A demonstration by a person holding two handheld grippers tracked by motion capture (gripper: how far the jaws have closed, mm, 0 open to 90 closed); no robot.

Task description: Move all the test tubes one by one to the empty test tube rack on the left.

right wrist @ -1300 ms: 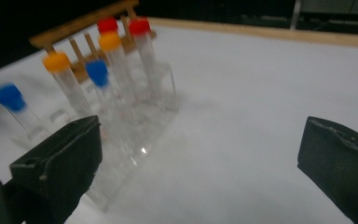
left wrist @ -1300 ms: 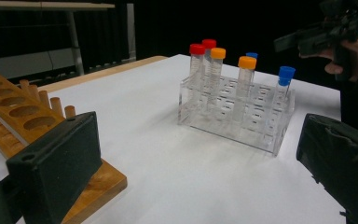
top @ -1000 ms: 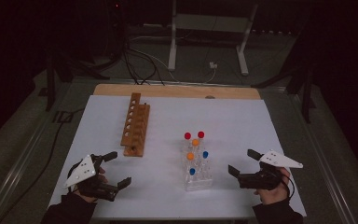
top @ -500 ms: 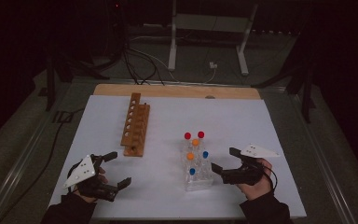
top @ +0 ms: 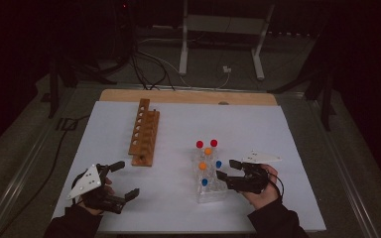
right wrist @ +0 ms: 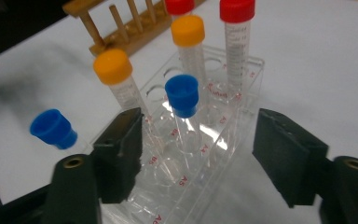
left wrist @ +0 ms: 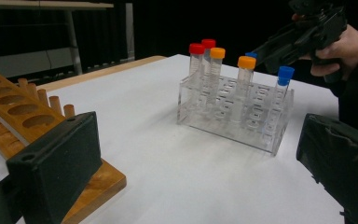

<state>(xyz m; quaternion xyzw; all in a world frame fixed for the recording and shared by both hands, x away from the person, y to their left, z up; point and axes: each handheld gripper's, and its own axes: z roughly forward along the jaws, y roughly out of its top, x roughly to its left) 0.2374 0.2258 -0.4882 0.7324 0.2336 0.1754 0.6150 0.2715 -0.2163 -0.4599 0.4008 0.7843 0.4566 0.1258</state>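
Right gripper (top: 224,168) has slid in to the clear rack (top: 211,191) mid-desk, fingers just closing yet still open around a blue-capped tube (right wrist: 182,95); left gripper (top: 120,179) idles open; next, probably pinch and lift straight.

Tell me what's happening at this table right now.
A person holds a gripper in each hand. The right gripper has reached the clear tube rack, and its fingers, just closing, straddle a blue-capped tube without pressing it yet. Red-, orange- and blue-capped tubes stand upright in that rack. The left gripper waits open near the table's front edge, holding nothing, with the wooden rack beyond it standing without tubes.
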